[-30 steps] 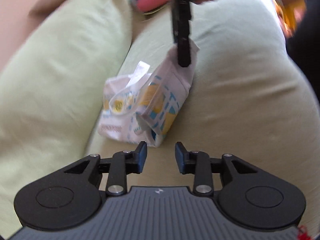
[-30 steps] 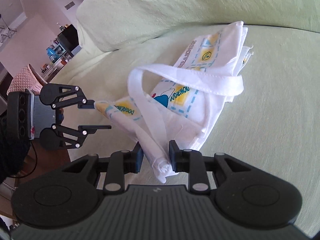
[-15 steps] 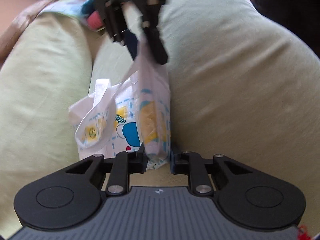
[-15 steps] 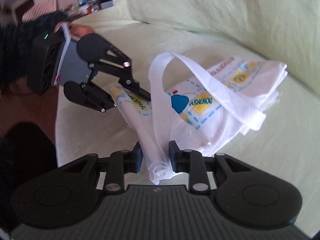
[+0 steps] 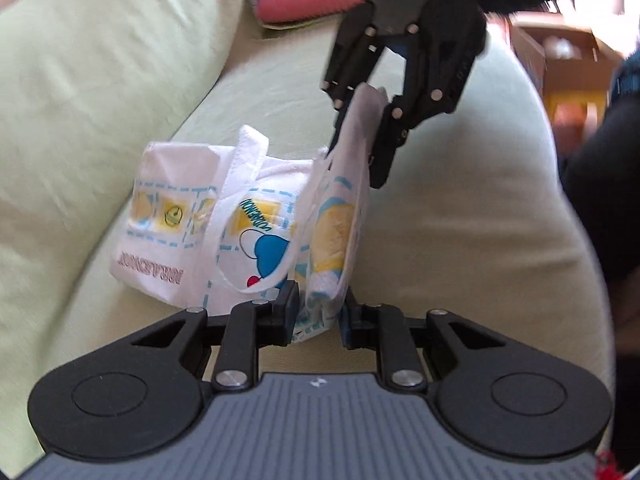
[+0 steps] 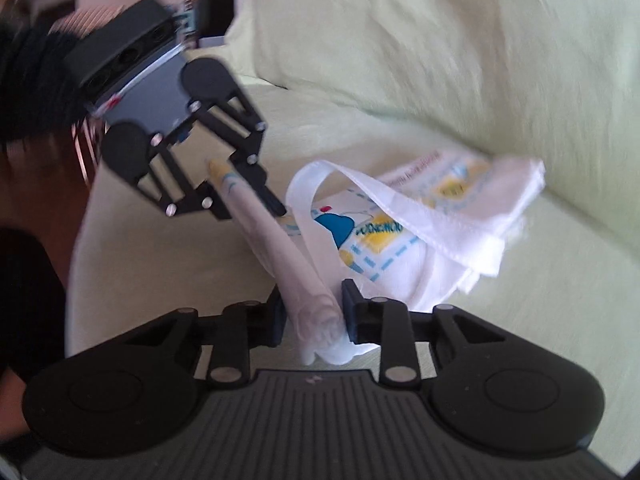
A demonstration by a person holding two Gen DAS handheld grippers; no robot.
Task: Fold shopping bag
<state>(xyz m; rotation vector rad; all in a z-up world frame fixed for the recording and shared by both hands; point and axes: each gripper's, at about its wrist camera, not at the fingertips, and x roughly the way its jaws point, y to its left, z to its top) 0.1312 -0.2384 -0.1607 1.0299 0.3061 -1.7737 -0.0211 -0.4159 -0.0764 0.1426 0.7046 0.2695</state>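
The left gripper (image 5: 318, 314) is closed on one end of a gathered fold of the shopping bag (image 5: 248, 236), the cloth being pinched between its narrowly set pads; its jaws have been closing within the last second, with the bag between them. The right gripper (image 6: 314, 318) is clamped on the opposite end of the same fold, where a bunched white roll of cloth is pressed between its pads; its jaws have just been closing slightly, with the cloth kept between them. In the left wrist view the right gripper (image 5: 362, 140) is seen from the front, gripping the fold's upper end.

Between the two grippers the fold is drawn out into a taut band, raised above the sofa seat (image 5: 460, 208). Its long axis runs from one gripper to the other, sloping upward toward the right gripper in the left wrist view.

The rest of the bag is left lying crumpled on the pale green seat, close to the back cushion (image 6: 400, 48), with its printed cartoon panel facing up and a white handle loop (image 6: 360, 188) arched above it.

Whether anything is inside the bag cannot be told.
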